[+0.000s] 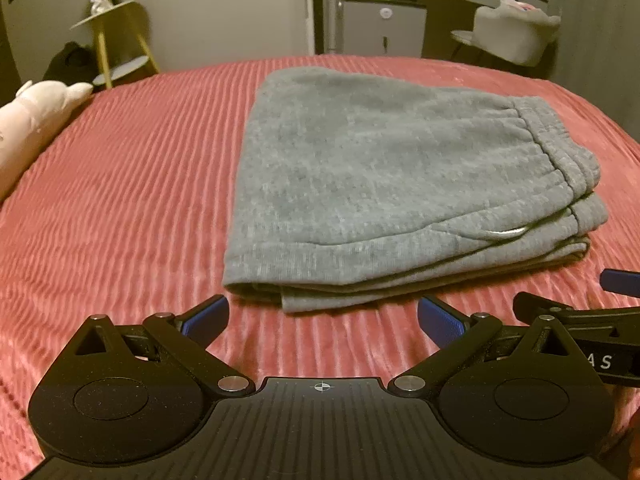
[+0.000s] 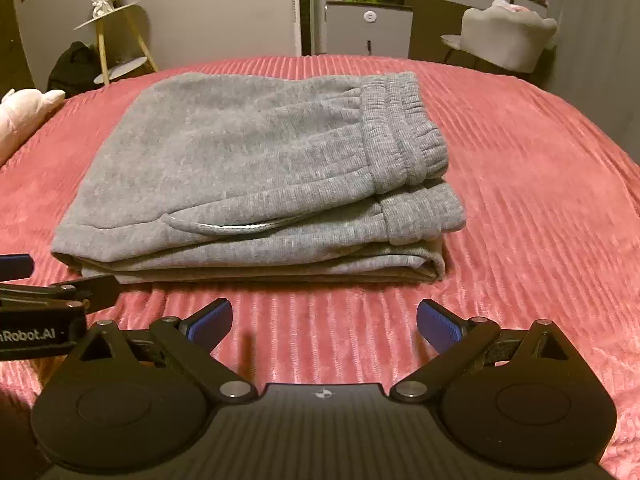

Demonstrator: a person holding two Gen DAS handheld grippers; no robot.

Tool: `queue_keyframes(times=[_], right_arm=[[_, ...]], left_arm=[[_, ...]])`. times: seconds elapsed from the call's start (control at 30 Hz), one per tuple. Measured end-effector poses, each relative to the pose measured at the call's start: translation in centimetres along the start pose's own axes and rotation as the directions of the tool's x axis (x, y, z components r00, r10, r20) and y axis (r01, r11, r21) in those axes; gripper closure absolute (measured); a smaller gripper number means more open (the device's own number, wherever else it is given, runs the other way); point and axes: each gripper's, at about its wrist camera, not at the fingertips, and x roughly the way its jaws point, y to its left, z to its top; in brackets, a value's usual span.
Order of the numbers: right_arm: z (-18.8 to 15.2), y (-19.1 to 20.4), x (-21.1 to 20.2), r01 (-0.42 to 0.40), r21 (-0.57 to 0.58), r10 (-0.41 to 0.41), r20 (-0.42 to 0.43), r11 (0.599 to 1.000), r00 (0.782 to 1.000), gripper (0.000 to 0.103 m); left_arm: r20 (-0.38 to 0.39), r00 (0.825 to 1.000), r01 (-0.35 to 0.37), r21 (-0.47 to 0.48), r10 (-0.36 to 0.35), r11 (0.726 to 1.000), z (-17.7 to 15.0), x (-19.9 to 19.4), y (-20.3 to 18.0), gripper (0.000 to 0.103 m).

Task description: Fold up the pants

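Grey fleece pants (image 2: 248, 176), soft and nubbly, are lying folded into a thick layered rectangle on the bed's pink ribbed plush cover (image 2: 540, 208), their gathered elastic waistband (image 2: 400, 136) stacked at the right end and a pale drawcord peeking from the front layers. Left tool (image 1: 323, 320) and right tool (image 2: 325, 322) are both hovering just short of the bundle's near edge, blue ridged pads (image 2: 436, 326) spread wide, gripping nothing.

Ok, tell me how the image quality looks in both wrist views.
Left wrist view: dim warm light, fisheye bending the ribbed pink bedspread, folded grey fleece pants slightly soft, corners vignetted. Right wrist view: same warm cast, pants sharper, a small glint on the pocket edge, background furniture bowed and grainy.
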Motion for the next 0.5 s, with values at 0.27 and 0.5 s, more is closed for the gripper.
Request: queue_keyframes(times=[0.27, 0.5], right_arm=[[-0.08, -0.11, -0.18, 0.019, -0.005, -0.019, 0.009, 1.0, 1.0, 0.004], [-0.08, -0.69, -0.53, 0.026, 0.01, -0.026, 0.024, 1.0, 0.999, 0.004]], left_arm=[[-0.012, 1.0, -0.026, 0.025, 0.026, 0.999, -0.15, 0.17, -0.6, 0.0], [-0.02, 0.999, -0.031, 0.013, 0.031, 0.999, -0.18, 0.19, -0.58, 0.0]])
